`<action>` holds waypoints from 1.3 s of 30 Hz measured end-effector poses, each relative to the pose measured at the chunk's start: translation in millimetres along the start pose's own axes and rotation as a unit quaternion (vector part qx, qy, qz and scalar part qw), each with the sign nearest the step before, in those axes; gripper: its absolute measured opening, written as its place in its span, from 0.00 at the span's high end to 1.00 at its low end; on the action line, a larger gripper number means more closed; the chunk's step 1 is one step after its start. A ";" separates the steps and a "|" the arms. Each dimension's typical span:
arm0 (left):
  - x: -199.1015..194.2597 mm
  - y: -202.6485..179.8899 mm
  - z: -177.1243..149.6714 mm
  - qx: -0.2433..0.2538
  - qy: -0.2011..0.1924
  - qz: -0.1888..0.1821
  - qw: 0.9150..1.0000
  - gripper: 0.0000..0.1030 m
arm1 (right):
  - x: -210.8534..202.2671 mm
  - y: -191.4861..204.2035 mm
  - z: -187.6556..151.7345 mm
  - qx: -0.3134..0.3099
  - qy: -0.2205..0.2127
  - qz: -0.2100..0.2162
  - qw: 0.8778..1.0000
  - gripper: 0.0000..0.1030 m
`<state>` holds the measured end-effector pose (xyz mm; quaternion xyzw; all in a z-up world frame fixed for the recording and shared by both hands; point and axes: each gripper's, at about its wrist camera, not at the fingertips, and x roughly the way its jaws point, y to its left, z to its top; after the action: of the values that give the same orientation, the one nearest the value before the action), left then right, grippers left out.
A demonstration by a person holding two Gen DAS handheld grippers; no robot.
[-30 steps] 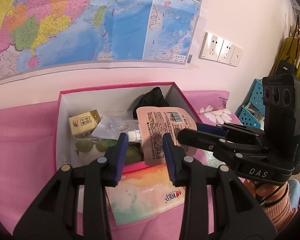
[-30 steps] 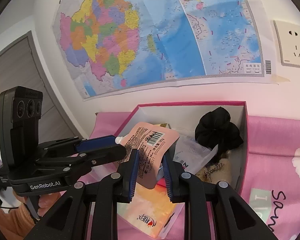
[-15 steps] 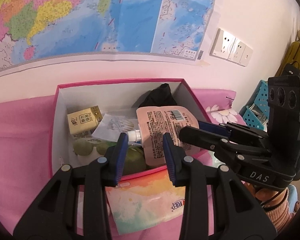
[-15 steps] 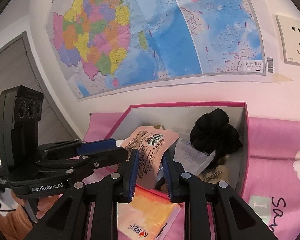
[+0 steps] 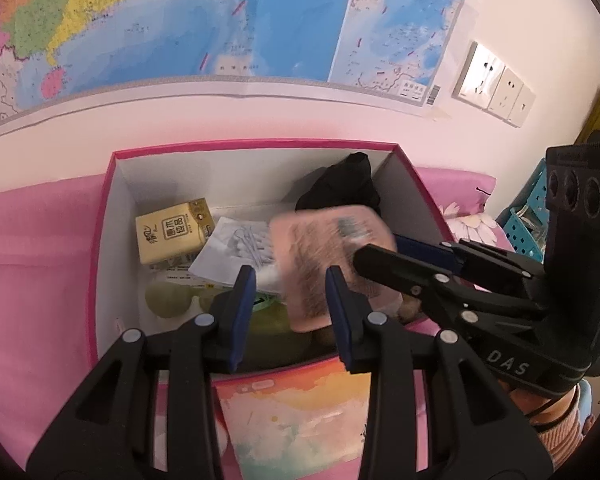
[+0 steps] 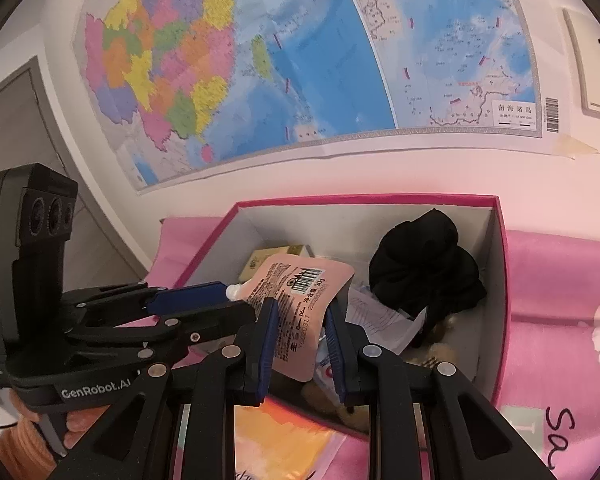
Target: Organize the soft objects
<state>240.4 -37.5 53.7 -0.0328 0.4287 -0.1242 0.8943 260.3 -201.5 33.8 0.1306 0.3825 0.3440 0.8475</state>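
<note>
Peach-pink and glossy, the flat spout pouch hangs over the open pink box, its printed face carrying a barcode and dense lettering, its white cap pointing toward 9 o'clock in the right wrist view. The right gripper has its blue-padded jaws drawn in against the pouch's lower body, one on each face; in the left wrist view the pouch is motion-blurred. The left gripper stands with jaws parted and nothing between them, its tips at the box's near rim. Inside the white-walled box lie a crumpled black cloth at 1 o'clock, a yellow tissue pack at 10 o'clock, a clear packet of cotton swabs beside it, and pale green sunglasses at 9 o'clock. A glossy orange-and-teal packet rests on the pink bedding just outside the box's near wall.
</note>
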 end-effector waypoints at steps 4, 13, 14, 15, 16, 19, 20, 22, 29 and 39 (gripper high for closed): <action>-0.5 4.6 0.1 -0.011 -0.006 0.009 1.000 0.64 | 11.4 -5.2 2.1 0.008 0.011 -0.013 1.000 0.76; -37.3 15.3 -27.3 -0.004 -0.057 0.012 0.998 0.54 | -9.5 -8.3 -8.6 0.015 -0.009 -0.030 0.999 0.67; -42.4 15.6 -31.3 -0.002 -0.063 0.010 0.998 0.51 | -16.1 -6.0 -12.1 0.013 -0.013 -0.028 0.999 0.65; -49.5 15.6 -36.8 0.001 -0.070 0.008 0.998 0.47 | -21.2 -3.4 -14.8 0.011 -0.017 -0.025 0.999 0.64; -59.2 15.4 -44.0 0.005 -0.080 0.008 0.997 0.44 | -28.1 -0.4 -18.9 0.009 -0.022 -0.023 0.999 0.60; -80.5 16.1 -60.8 0.010 -0.107 0.005 0.994 0.23 | -49.6 11.7 -32.9 -0.007 -0.036 -0.021 0.999 0.47; -88.8 16.6 -68.7 0.011 -0.117 0.008 0.993 0.18 | -57.7 17.0 -39.3 -0.014 -0.041 -0.023 0.999 0.39; -101.5 17.4 -84.2 0.014 -0.126 0.017 0.992 0.08 | -69.3 26.3 -51.0 -0.026 -0.051 -0.029 0.998 0.26; -105.8 19.3 -130.0 -0.002 -0.099 0.050 0.994 0.01 | -91.4 50.0 -98.1 -0.040 -0.059 -0.075 0.995 0.03; -111.2 6.0 -165.5 0.012 -0.089 0.093 0.992 0.01 | -101.9 71.0 -137.0 -0.048 -0.052 -0.100 0.992 0.01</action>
<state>46.5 4.1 32.8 0.0070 0.3472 -0.0419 0.9368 77.0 -225.0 32.9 0.0687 0.3321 0.2681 0.9017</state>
